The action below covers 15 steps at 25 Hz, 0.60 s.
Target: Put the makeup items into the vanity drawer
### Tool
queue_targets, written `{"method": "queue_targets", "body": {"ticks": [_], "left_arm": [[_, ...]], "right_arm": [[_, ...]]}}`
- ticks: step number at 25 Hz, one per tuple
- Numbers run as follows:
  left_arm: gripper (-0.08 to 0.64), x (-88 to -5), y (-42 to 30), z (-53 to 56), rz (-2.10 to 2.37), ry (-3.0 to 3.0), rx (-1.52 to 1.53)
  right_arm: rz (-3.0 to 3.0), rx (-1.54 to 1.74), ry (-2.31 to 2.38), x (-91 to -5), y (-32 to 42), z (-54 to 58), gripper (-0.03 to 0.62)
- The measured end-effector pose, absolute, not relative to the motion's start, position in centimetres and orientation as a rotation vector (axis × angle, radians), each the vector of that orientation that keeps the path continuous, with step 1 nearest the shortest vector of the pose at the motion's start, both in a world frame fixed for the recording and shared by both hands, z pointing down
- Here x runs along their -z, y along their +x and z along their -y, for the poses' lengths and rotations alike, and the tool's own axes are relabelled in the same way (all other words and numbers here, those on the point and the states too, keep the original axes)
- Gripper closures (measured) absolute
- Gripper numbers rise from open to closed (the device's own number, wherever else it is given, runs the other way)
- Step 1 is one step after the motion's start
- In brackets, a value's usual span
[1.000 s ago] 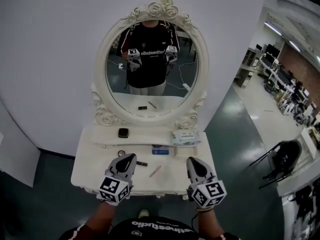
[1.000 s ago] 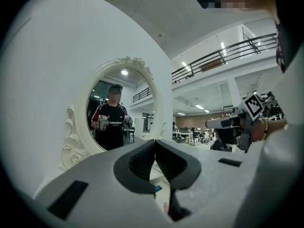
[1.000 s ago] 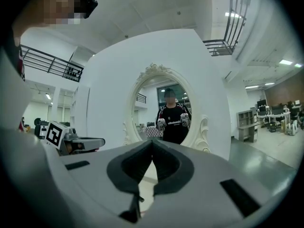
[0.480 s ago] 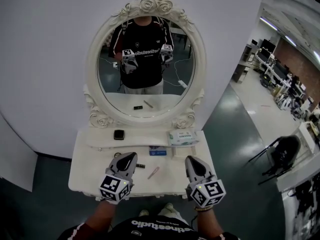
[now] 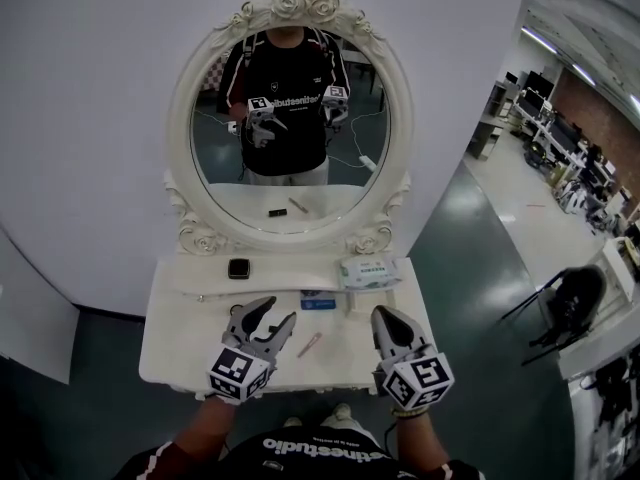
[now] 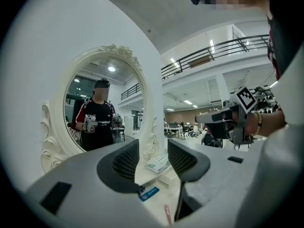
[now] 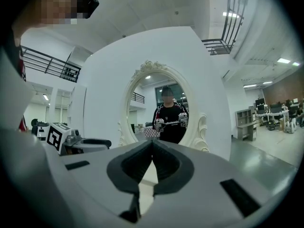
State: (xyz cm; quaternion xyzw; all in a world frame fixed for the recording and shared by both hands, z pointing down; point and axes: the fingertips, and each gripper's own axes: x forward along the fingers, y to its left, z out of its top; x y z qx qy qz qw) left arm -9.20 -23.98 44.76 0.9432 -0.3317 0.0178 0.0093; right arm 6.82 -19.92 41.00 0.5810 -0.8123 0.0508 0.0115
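Head view: left tongs (image 5: 277, 312) have just opened. Half a second ago the jaws were together, now they're spread, over the front of the worktop (image 5: 175, 343). Left gripper view confirms it: wide gap, nothing in it, with the pencil (image 6: 167, 215) and a blue card (image 6: 149, 194) lying on the worktop below and beyond the gap. Right tongs (image 5: 386, 315) unchanged: right gripper view shows the jaws tip to tip, empty, parked over the right front of the worktop. All items I can see are still on top. The pencil is just right of the left tongs, with the card behind it. The wipes pack (image 5: 368, 271) and dark compact (image 5: 238, 268) sit on the back ledge under the mirror (image 5: 290, 118). The small dark tube that lay beside the left tongs earlier can't be made out now, probably under them. The drawer shows in no view, so can't tell if it's open. My read: the opening is a pre-grasp, likely for the tube or pencil. Nothing is stowed yet, so the task is at the start. Watch-outs: the drawer still has to be dealt with, and the pencil is thin and flat, so the tongs need to come down steep, across its length.
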Motion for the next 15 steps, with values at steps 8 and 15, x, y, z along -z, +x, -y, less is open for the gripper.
{"method": "queue_targets", "body": {"ticks": [8, 15], "left_arm": [[0.385, -48.5, -7.6, 24.1, 0.963, 2.936, -0.188], [0.385, -54.9, -5.9, 24.7, 0.904, 2.9, -0.366]], "right_arm": [[2.514, -0.19, 1.802, -42.0, 6.8, 19.9, 0.598], [2.482, -0.222, 1.816, -44.0, 7.6, 20.1, 0.598]]}}
